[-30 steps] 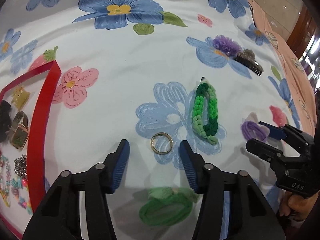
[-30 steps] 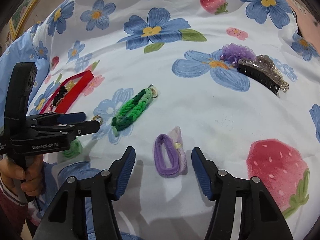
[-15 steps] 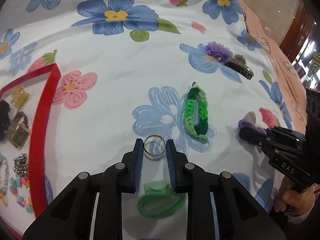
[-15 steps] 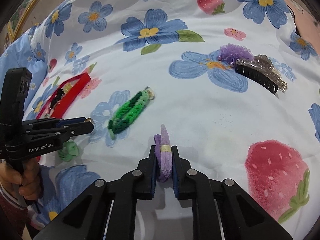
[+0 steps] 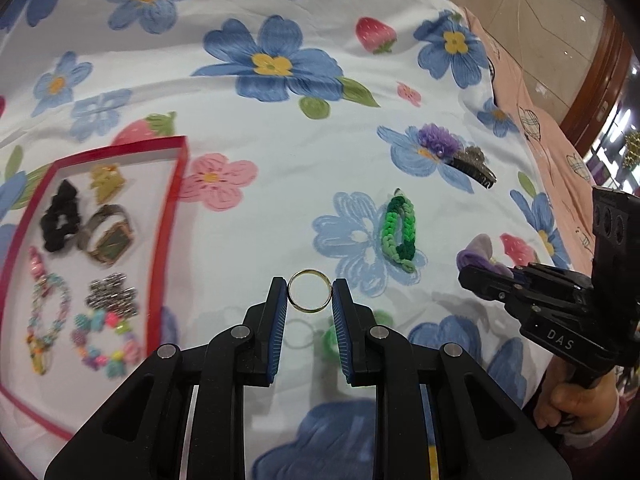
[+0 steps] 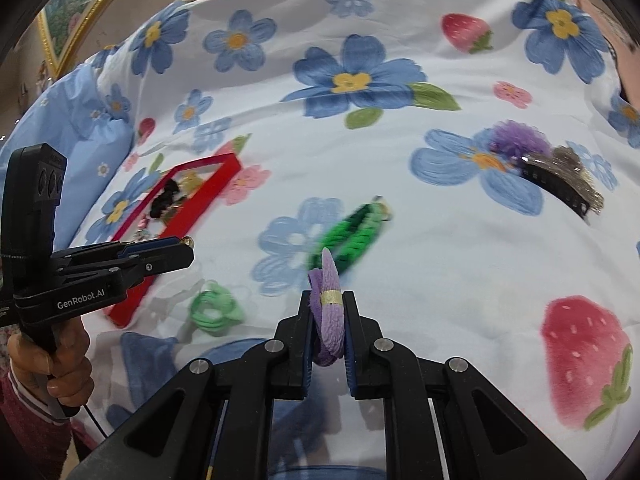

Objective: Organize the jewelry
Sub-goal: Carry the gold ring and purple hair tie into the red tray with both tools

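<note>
My left gripper [image 5: 310, 292] is shut on a gold ring [image 5: 310, 307] and holds it above the flowered cloth. It also shows in the right wrist view [image 6: 176, 250]. My right gripper [image 6: 328, 300] is shut on a purple hair tie [image 6: 330, 316], lifted off the cloth; the hair tie shows in the left wrist view [image 5: 478, 254] too. A red-rimmed tray [image 5: 166, 216] at the left holds a watch [image 5: 108, 236], a black scrunchie [image 5: 60, 216], bead bracelets and a clip. A green braided bracelet [image 5: 400, 230] lies on the cloth between the grippers.
A light green hair tie [image 6: 216, 308] lies on the cloth below the left gripper. A purple puff [image 5: 438, 142] and a dark glitter hair claw [image 5: 474, 166] lie at the far right. The bed's edge and a pink sheet [image 5: 536, 120] run along the right.
Both grippers closed, the left on the ring and the right on the purple hair tie, then lifted them off the cloth. The left gripper has pulled back, bringing the tray into view.
</note>
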### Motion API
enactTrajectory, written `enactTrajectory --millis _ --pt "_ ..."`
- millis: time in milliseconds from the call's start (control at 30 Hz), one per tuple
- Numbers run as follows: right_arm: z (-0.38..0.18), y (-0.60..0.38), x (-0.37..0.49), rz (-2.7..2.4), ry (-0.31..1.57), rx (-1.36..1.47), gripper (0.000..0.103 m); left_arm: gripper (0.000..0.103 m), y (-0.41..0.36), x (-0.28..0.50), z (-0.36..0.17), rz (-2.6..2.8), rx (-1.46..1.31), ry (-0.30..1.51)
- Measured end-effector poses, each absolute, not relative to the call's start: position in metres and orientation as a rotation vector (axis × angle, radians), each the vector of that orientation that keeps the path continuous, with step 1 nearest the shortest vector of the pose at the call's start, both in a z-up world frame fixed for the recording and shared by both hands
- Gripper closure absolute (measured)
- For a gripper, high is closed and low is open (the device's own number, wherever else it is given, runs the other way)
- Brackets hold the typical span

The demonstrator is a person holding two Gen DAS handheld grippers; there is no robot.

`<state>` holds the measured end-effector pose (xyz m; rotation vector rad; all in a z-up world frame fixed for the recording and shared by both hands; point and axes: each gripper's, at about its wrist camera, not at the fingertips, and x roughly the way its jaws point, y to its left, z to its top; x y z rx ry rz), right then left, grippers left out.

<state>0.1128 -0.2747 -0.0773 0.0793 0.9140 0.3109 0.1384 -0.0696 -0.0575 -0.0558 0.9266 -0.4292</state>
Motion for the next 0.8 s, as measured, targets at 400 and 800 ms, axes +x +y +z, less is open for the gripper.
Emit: enactTrajectory --millis 400,800 --pt "-0.066 -0.22 0.111 0.429 0.91 0.05 0.091 0.082 -0.007 0.116 -0.049 -0.336 -0.112 0.895" --pt "-0.068 -0.161 0.116 0.552 0.929 0.016 0.091 0.082 0.059 0.101 -0.05 -0.215 -0.171 0.881"
